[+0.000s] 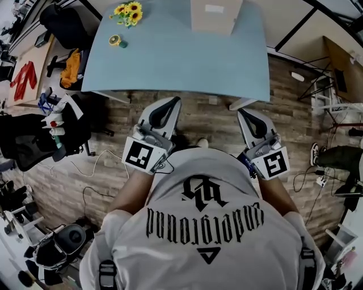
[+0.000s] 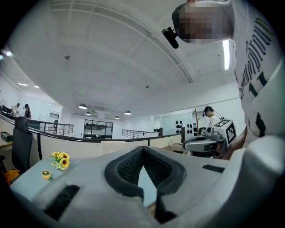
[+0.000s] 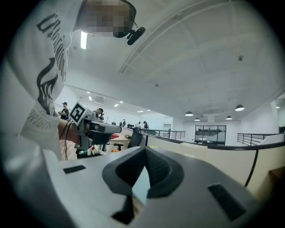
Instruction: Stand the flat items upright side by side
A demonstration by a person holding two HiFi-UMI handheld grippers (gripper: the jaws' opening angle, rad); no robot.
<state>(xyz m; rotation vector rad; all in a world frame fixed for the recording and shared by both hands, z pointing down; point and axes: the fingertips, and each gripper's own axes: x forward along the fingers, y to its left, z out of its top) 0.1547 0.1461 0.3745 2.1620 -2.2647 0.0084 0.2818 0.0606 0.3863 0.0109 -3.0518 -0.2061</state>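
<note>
We are holding the left hand-held gripper (image 1: 172, 103) and the right hand-held gripper (image 1: 243, 114) just short of the blue table's (image 1: 181, 62) near edge, both pressed together on nothing. A cardboard box (image 1: 214, 16) is standing at the table's far edge, with sunflowers (image 1: 128, 12) at its far left corner.

Beige cardboard-coloured item (image 1: 215, 16), small white label on upper face, sits at far edge of light-blue table (image 1: 181, 62), right of centre. Partly cut by frame top. Flat or boxy: cannot tell.
</note>
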